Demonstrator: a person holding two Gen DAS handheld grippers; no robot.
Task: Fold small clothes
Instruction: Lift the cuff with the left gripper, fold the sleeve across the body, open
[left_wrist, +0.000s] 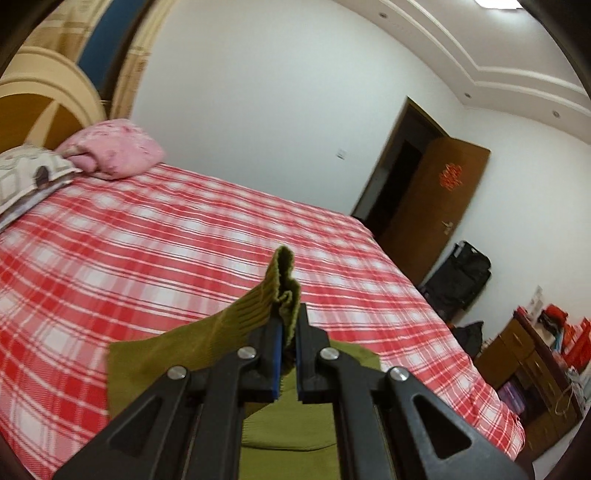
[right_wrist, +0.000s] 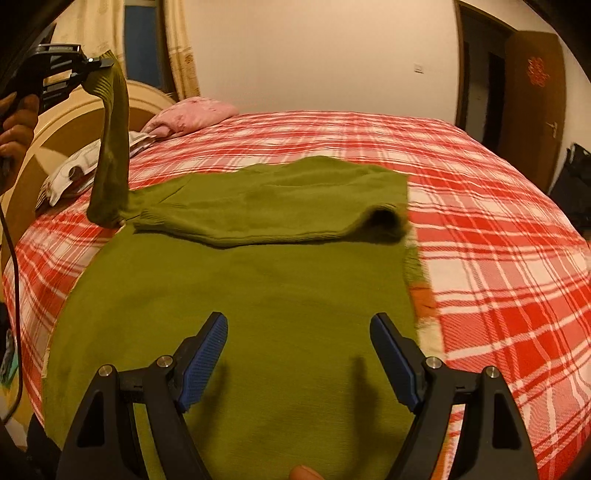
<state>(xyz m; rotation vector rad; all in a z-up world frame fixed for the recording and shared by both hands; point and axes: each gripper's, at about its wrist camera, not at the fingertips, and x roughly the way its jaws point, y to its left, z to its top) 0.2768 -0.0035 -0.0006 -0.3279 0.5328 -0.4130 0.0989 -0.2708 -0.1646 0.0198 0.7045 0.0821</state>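
Left tongs (left_wrist: 289, 332) pinch the soft sweater's (right_wrist: 258, 295) cuff (left_wrist: 282, 280), probably light; right tongs (right_wrist: 297, 354) gape empty; grip hem at 6 o'clock.

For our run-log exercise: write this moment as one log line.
left gripper: shut on sleeve cuff, lifted | right gripper: open above green sweater | bed

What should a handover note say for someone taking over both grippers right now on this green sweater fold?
Left gripper: jaws shut on the sleeve cuff, lifted high above the bed.
Right gripper: jaws open, empty, above the sweater body.
Green sweater: flat on the bed, the other sleeve already folded across it.
Left to do: lay the lifted sleeve over the body, then fold the body.
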